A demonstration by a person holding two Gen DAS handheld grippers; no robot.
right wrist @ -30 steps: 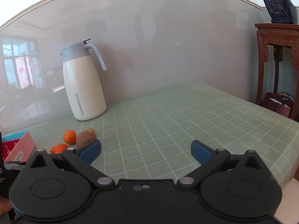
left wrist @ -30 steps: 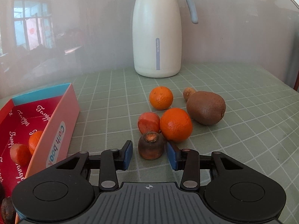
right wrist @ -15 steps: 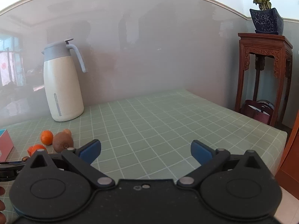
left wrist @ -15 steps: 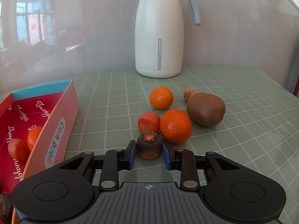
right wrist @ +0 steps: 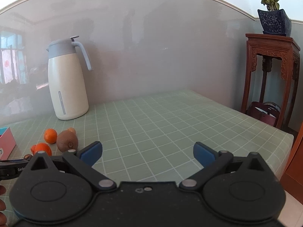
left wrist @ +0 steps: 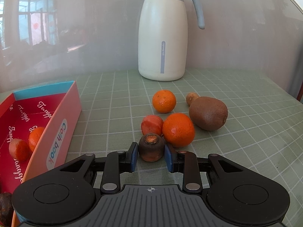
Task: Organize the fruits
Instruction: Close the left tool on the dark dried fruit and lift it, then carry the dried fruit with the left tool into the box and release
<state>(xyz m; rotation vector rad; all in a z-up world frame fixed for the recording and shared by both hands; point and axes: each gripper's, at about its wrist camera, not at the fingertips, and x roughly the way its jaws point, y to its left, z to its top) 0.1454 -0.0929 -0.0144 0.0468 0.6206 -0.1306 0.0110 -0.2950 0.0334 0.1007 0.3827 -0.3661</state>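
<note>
My left gripper (left wrist: 151, 152) is shut on a dark brown fruit (left wrist: 151, 146) resting on the green checked tablecloth (left wrist: 246, 132), a blue pad against each side. Just behind it lie a reddish fruit (left wrist: 152, 124), two oranges (left wrist: 178, 129) (left wrist: 164, 101), a kiwi (left wrist: 208, 113) and a small tan fruit (left wrist: 191, 98). To the left stands an open pink box (left wrist: 62, 124) holding an orange (left wrist: 35, 138), a reddish fruit (left wrist: 19, 149) and a dark fruit (left wrist: 5, 206). My right gripper (right wrist: 147, 152) stands open over bare cloth, to the right of the kiwi (right wrist: 67, 143).
A tall white thermos jug (left wrist: 162, 37) stands at the back against the grey wall. In the right wrist view the table's right edge (right wrist: 289, 138) drops off beside a carved wooden stand (right wrist: 272, 75) with a potted plant (right wrist: 274, 20).
The left jaws have closed in from either side onto the dark brown fruit. The right wrist view swung slightly to the right; its jaws stayed wide.
</note>
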